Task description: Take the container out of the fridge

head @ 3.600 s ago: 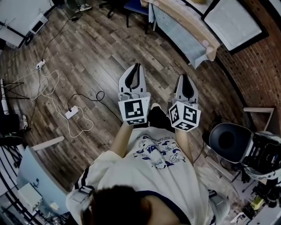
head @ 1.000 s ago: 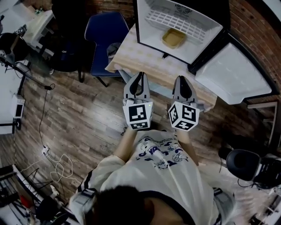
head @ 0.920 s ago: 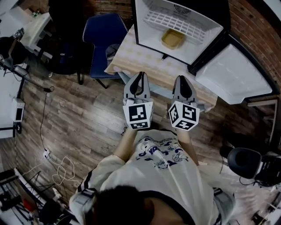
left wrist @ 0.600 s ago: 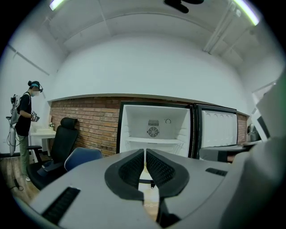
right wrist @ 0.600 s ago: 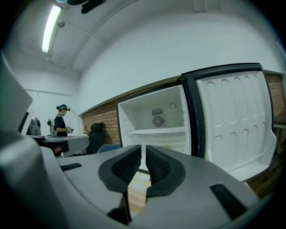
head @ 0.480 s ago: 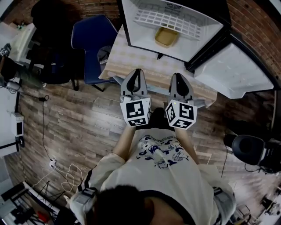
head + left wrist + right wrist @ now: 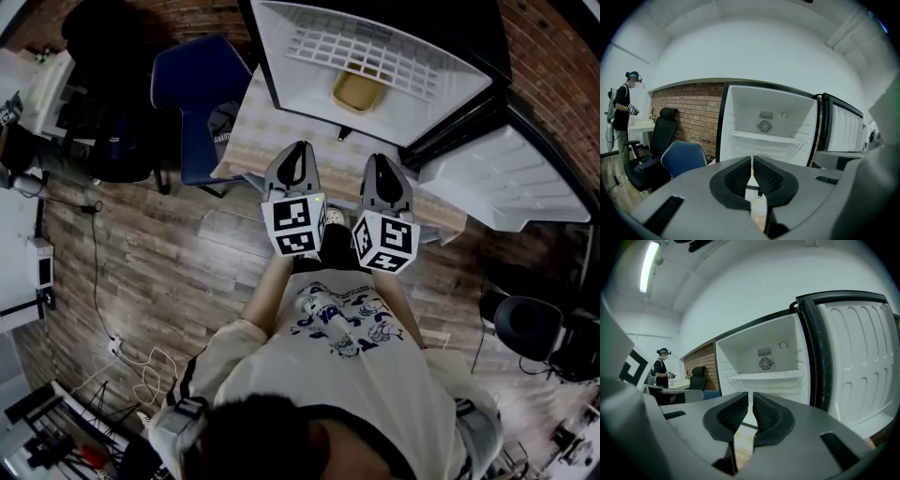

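The fridge (image 7: 375, 56) stands open on a table with a checked cloth (image 7: 272, 131), its door (image 7: 502, 183) swung out to the right. A shallow yellow container (image 7: 357, 91) lies inside on the white floor below a wire shelf (image 7: 361, 52). My left gripper (image 7: 299, 150) and right gripper (image 7: 382, 161) are held side by side over the table's near edge, short of the fridge, both shut and empty. The fridge interior (image 7: 766, 126) fills the left gripper view beyond the shut left gripper (image 7: 752, 161). The right gripper (image 7: 751, 399) also faces the fridge (image 7: 764, 366). The container is hidden in both gripper views.
A blue chair (image 7: 192, 84) stands left of the table, a black office chair (image 7: 103, 141) further left. Another person (image 7: 621, 112) stands at a counter far left. Cables (image 7: 141, 370) lie on the wood floor. A dark round stool (image 7: 520, 323) is at right.
The view has swung from the bare floor to the fridge. Over the last second the fridge has drawn nearer and both grippers now reach over the table edge, still shut.
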